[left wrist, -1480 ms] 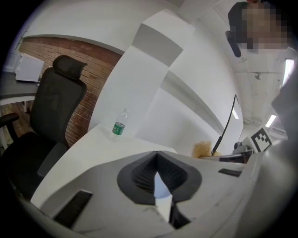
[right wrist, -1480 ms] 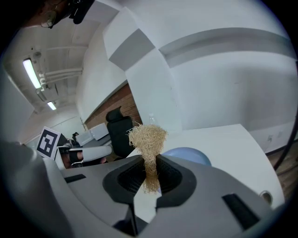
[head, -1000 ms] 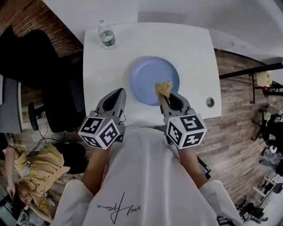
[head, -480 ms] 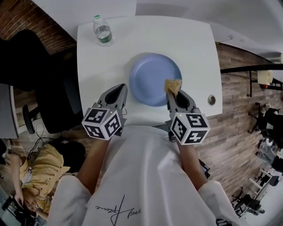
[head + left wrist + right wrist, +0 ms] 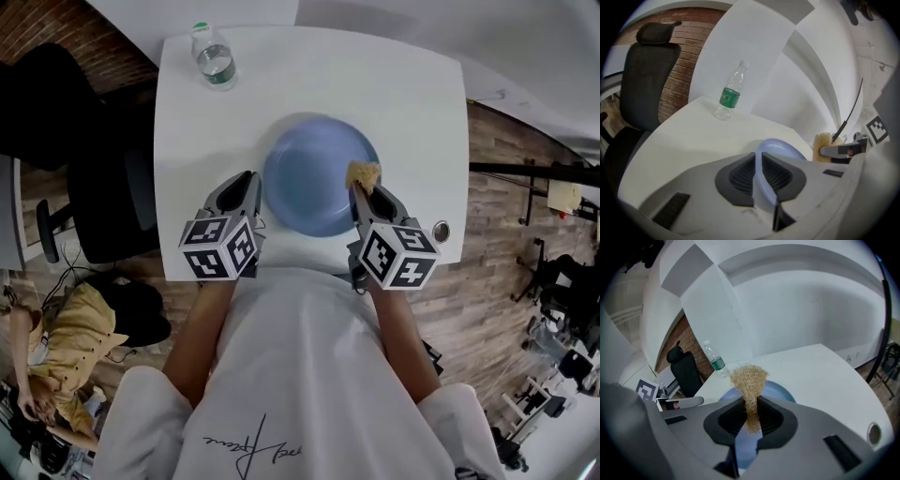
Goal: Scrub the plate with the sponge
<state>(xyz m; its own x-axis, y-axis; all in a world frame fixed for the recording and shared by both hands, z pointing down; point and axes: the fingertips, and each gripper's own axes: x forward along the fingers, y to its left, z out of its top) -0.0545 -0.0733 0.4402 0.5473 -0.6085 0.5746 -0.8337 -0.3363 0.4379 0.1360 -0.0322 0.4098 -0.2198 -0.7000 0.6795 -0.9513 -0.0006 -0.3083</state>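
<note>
A round blue plate [image 5: 314, 178] lies on the white table [image 5: 412, 94] in front of me. My left gripper [image 5: 251, 181] is at the plate's left edge; in the left gripper view the plate [image 5: 783, 149] has its rim clamped between the shut jaws of that gripper [image 5: 759, 161]. My right gripper [image 5: 360, 190] is shut on a tan fibrous sponge [image 5: 364, 173], which sits over the plate's right rim. In the right gripper view the sponge [image 5: 749, 377] sticks up from the pads, with the plate [image 5: 780, 391] just behind it.
A clear water bottle [image 5: 214, 54] with a green label stands at the table's far left corner. A round grommet hole [image 5: 441, 230] sits near the front right edge. A black office chair [image 5: 103, 187] stands left of the table, and a person [image 5: 56, 347] is low at the left.
The left gripper moved in to the plate's left edge and now holds its rim. The sponge shifted from over the plate's near side to its right rim.
</note>
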